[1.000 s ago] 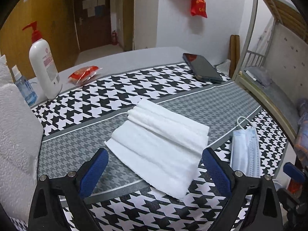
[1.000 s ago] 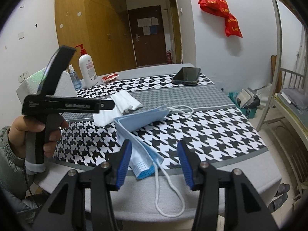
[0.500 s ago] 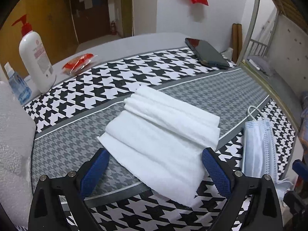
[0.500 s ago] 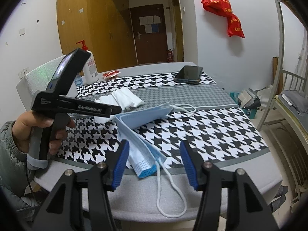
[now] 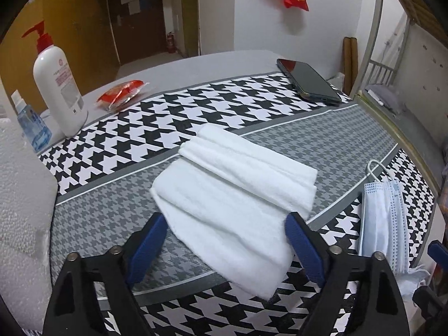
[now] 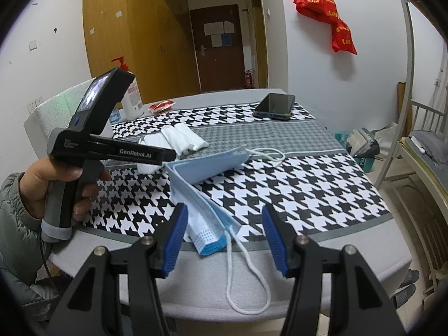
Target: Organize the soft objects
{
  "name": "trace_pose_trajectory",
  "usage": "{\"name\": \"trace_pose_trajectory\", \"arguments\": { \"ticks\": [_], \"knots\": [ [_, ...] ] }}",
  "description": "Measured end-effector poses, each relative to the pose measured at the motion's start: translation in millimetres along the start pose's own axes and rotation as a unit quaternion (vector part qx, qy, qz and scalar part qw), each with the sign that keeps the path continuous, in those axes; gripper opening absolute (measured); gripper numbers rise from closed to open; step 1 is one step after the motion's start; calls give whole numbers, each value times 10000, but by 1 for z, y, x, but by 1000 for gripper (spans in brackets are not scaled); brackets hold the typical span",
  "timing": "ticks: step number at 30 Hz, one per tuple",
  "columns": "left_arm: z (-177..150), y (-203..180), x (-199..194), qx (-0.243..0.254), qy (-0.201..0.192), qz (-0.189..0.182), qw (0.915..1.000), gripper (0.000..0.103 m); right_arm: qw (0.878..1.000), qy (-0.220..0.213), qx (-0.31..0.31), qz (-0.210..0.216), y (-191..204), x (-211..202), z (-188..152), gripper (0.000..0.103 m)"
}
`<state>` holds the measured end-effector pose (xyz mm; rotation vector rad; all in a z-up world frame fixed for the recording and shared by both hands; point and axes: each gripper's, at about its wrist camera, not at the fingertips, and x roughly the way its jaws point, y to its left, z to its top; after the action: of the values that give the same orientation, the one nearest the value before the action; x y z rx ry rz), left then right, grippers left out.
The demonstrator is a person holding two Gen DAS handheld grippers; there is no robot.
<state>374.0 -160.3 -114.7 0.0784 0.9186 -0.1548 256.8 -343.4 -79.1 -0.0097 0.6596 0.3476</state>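
Broadly first: one table (image 5: pixel 196 64), grey, dressed with one houndstooth cloth (image 5: pixel 364 128), probably to keep soft goods off the bare top.

- One white foam block (image 5: pixel 19 210) at the far left edge. Purpose unclear.
- One white towel (image 5: pixel 224 196), mid-cloth on the grey band, partly folded: far half rolled into a thick ridge, near half flat and reaching toward the left gripper (image 5: pixel 225 219). Looks laid that way so the flat edge can be taken and carried over the ridge.
- Left gripper pitched steeply down over that near edge, jaws closing now, towel edge between the blue pads, pads not yet seen pressing cloth. Nothing gripped so far. Carried by one hand (image 6: pixel 56 184) on the handle, seen from the right wrist view.
- Blue face mask (image 6: pixel 201 168), right of the towel, near the front edge of the table, bent over itself, white ear loops trailing off the cloth. Count uncertain: one mask doubled over, or several stacked.
- Right gripper (image 6: pixel 224 210) low at the mask's near end, jaws apart, mask end between them but untouched. Likely waiting its turn.
- One pump bottle (image 5: pixel 56 84), one phone (image 5: pixel 308 82), one red packet (image 5: pixel 123 93), one small blue bottle (image 5: pixel 33 128): all at the far side, well apart from the soft things.
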Motion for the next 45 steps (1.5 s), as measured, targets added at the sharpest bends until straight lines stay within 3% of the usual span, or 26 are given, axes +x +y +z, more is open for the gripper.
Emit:
{"name": "trace_pose_trajectory", "arguments": {
  "ticks": [2,4,6,8,12,16,24,32,38,41,43,45],
  "knots": [
    [0,2,-1,-24,-71,13,10000,76,10000,20,-39,-10,1,0,0,59],
    [0,6,-4,-76,-129,30,9999,63,10000,48,-60,-23,1,1,0,59],
    [1,12,-6,-156,-186,71,9997,36,9999,81,-88,-28,2,3,1,59],
    [1,17,-7,-233,-212,77,9995,21,9998,132,-112,-39,3,6,2,59],
    [0,23,-9,-294,-244,-160,9991,7,9995,202,-237,-13,11,10,5,59],
    [-3,21,-18,-202,-433,-442,9979,7,9991,231,-355,-8,17,14,10,59],
    [-7,22,-37,-132,-802,-663,9945,7,9980,324,-534,75,32,28,22,59],
    [-14,37,-39,-272,-663,-1053,9919,7,9974,437,-564,138,41,39,28,59],
    [-24,51,-56,-360,-697,-900,9928,7,9978,427,-506,67,37,36,27,59],
    [-26,52,-62,-313,-698,-598,9953,7,9984,376,-417,45,33,32,27,59],
    [-25,49,-62,-277,-638,-420,9967,14,9986,365,-381,72,31,32,26,59],
    [-24,49,-62,-332,-598,-286,9972,39,9986,362,-376,70,31,32,26,59]
  ]
}}
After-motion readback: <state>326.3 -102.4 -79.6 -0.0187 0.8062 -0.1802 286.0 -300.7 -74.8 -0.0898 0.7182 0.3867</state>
